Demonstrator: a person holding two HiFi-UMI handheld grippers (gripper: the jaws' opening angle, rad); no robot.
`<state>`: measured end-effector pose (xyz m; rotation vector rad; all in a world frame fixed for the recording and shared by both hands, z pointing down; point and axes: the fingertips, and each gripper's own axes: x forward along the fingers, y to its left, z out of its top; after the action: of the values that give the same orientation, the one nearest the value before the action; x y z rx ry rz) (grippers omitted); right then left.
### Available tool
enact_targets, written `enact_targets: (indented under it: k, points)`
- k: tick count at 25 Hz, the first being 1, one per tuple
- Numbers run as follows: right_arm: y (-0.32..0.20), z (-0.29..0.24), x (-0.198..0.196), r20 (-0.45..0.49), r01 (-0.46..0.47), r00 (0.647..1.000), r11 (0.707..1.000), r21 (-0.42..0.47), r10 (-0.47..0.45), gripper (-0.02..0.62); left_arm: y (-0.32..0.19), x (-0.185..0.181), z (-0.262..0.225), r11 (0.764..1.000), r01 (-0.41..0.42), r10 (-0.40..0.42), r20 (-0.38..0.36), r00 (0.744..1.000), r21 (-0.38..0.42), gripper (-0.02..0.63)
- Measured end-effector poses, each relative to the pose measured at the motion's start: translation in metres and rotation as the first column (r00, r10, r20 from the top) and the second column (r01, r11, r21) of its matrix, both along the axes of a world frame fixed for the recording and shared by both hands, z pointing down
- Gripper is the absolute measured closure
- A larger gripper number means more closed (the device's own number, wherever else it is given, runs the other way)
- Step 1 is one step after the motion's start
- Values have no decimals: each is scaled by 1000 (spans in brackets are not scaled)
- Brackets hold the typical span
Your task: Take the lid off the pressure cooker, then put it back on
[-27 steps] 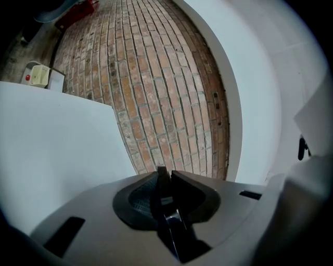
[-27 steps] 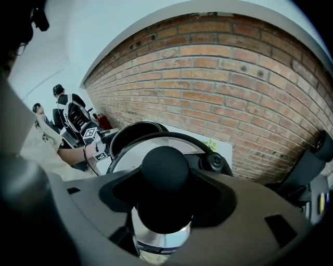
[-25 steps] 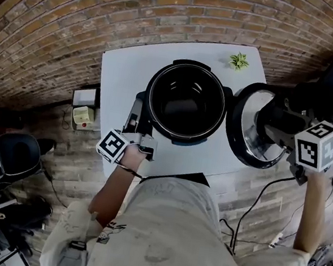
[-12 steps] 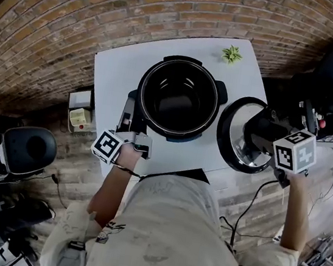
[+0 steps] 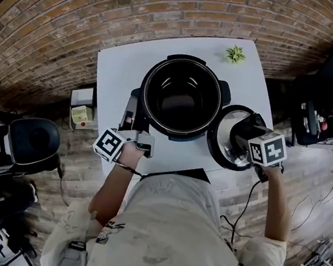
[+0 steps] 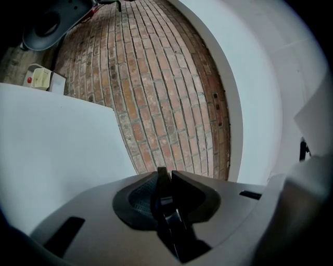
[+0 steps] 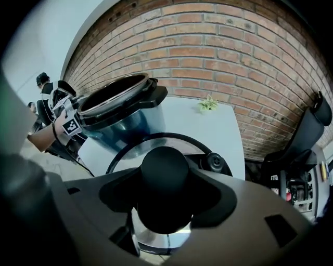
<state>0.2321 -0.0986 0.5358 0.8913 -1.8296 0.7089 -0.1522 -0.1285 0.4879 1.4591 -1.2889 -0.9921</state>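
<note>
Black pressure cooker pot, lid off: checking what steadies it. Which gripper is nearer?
Left. The left gripper clamps the black side handle of the pot; the right gripper holds the round steel lid by its black knob, to the pot's right.

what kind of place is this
Likely a studio or lab rather than a kitchen: a lone white table by a brick wall, loose cables on the wood floor, a black chair nearby.
</note>
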Motion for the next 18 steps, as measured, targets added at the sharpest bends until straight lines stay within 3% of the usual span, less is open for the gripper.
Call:
enact_targets:
  k: [10,18]
  points:
    - [0,52,-5,-52,2,999,1000,12,-1,302,1,0,1,1000,6,-6,4,1000,-2,514]
    - [7,85,-11,-118,89,989,996,10,-87,302,1,0,0,1000,9,-9,4,1000,-3,512]
